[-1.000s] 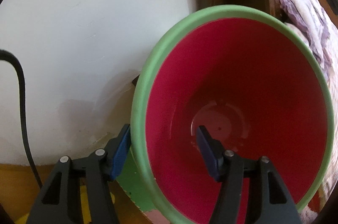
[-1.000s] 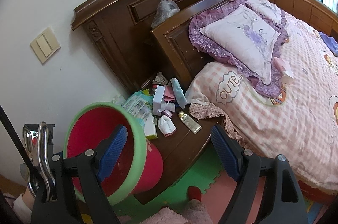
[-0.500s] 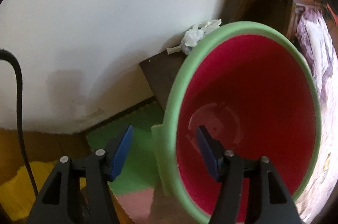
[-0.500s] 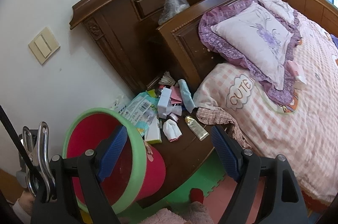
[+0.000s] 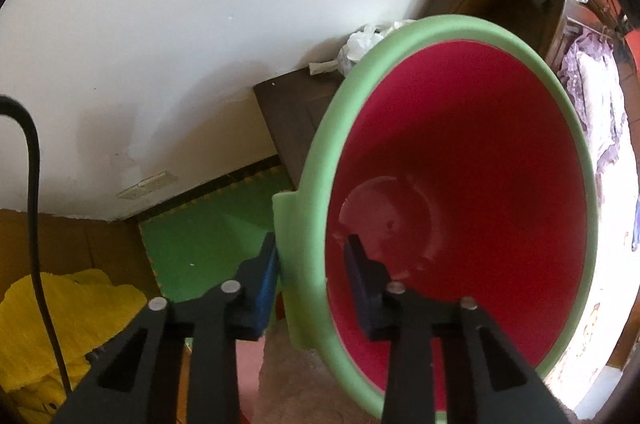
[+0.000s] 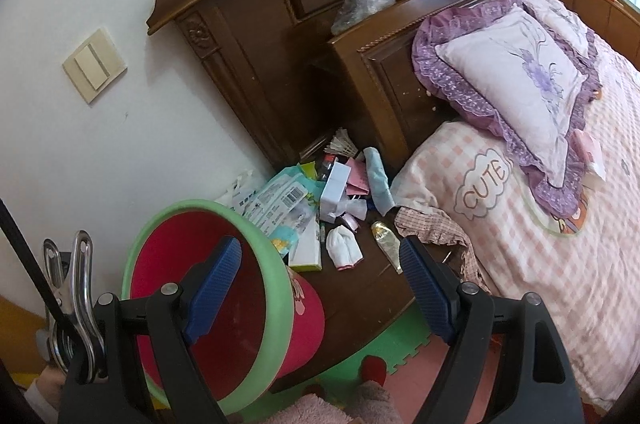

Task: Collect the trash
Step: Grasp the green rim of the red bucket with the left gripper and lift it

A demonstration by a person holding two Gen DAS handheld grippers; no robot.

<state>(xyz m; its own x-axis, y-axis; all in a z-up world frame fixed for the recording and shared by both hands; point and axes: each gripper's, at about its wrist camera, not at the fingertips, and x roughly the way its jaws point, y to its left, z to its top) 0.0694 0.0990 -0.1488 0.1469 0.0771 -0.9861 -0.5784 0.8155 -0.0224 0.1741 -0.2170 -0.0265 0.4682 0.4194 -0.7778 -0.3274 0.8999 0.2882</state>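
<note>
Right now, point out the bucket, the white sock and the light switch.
bucket (image 6: 276,288): right wrist view, green rim.
white sock (image 6: 344,250): right wrist view, its middle.
light switch (image 6: 94,64): right wrist view, plate centre.

The word "CUTE" stands in orange outlined capitals inside a cloud-shaped patch (image 6: 486,180) on the pink checked bedcover (image 6: 532,264), just below the purple-frilled pillow. A black barcode is printed on a white label on the light blue plastic packet (image 6: 280,200) lying among the clutter on the bedside cabinet (image 6: 372,288); its digits and the small print beside it are too fine to read. The left wrist view shows no writing.
</note>
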